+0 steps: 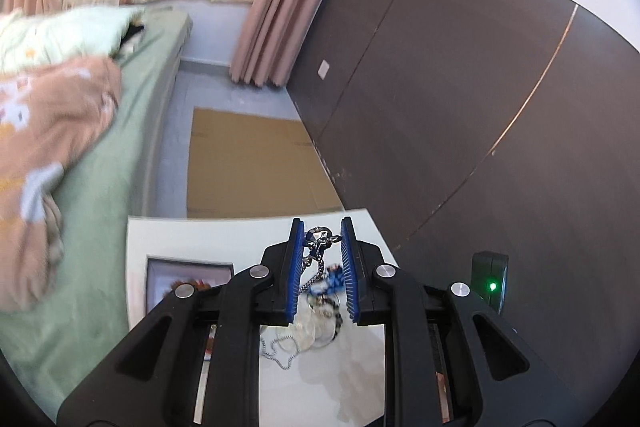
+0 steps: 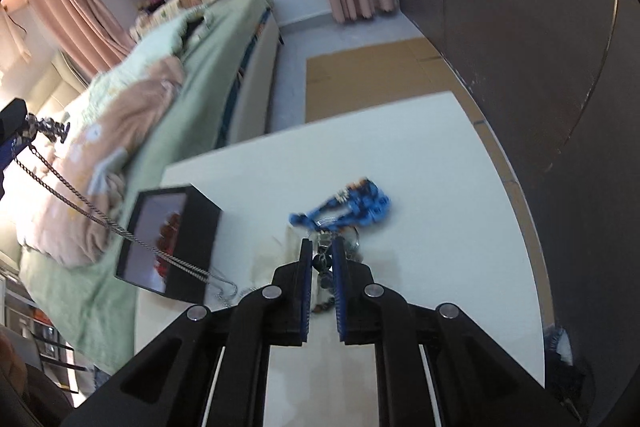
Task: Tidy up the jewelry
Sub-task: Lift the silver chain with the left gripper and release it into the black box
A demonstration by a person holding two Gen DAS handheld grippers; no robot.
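Note:
My left gripper is shut on a silver chain necklace and holds it high above the white table. In the right wrist view the chain hangs taut from the left gripper down to the table by the black jewelry box. My right gripper is shut on a dark beaded piece in the jewelry pile. A blue beaded bracelet lies just beyond its tips. The box holds a reddish item.
A bed with green sheet and peach blanket runs along the table's left side. A dark panelled wall is at the right. Cardboard lies on the floor beyond the table. A black device with a green light stands at the right.

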